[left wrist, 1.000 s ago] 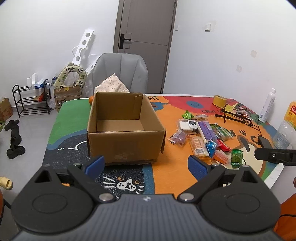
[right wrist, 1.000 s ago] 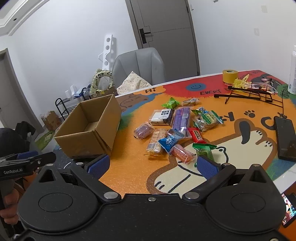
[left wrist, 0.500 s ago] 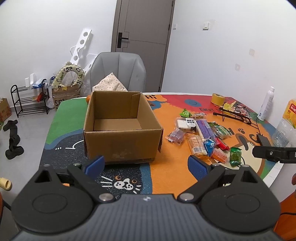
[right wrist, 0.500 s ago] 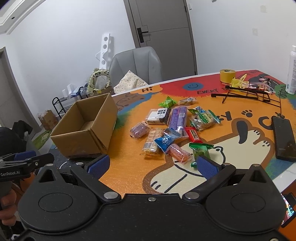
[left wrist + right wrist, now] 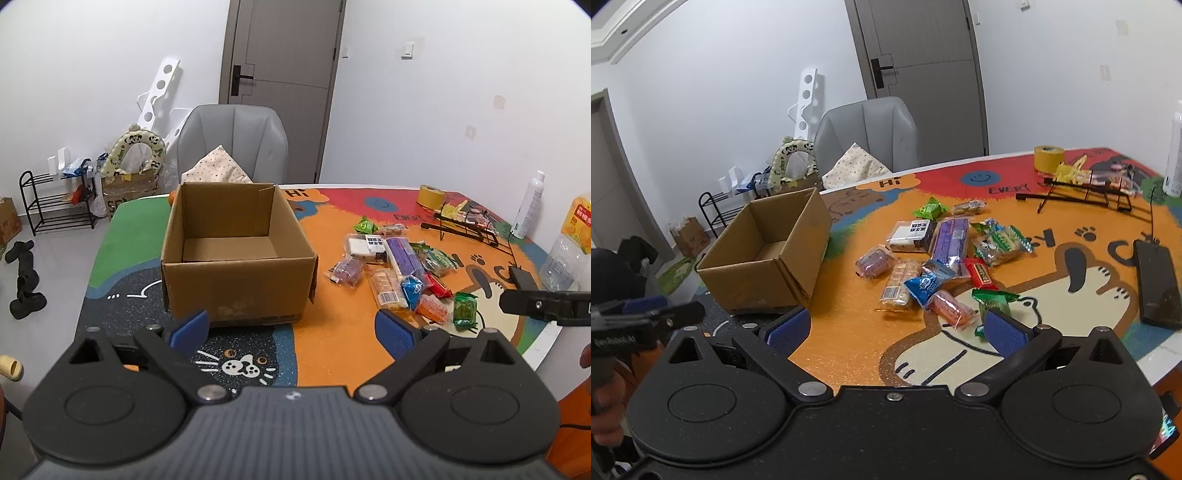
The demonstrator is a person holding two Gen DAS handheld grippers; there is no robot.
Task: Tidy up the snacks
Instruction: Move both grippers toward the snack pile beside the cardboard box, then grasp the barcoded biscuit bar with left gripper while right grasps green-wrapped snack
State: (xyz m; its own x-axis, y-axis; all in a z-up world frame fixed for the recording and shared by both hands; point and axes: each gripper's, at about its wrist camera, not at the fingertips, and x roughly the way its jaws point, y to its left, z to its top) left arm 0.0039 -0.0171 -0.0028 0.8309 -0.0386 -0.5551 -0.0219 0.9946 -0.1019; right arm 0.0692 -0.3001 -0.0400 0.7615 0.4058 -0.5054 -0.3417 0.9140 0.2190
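An open cardboard box [image 5: 236,254] stands empty on the left part of the table, also seen in the right wrist view as the box [image 5: 768,254]. Right of it lies a pile of wrapped snacks [image 5: 402,269], among them a purple pack [image 5: 951,236], a blue pouch [image 5: 925,284], a red bar [image 5: 979,273] and a green packet [image 5: 993,299]. My left gripper [image 5: 291,330] hovers open just in front of the box. My right gripper [image 5: 894,326] is open near the table's front edge, short of the pile, nothing between its fingers.
A black phone [image 5: 1158,284], a black wire stand [image 5: 1082,194], a yellow tape roll [image 5: 1049,157] and a white bottle [image 5: 530,208] occupy the right side. A grey chair [image 5: 232,144] stands behind the table. A juice bottle [image 5: 570,247] sits at the right edge.
Both grippers have drawn back slightly from the table; the box and snacks look a little farther in the left view. Nothing on the table has moved.
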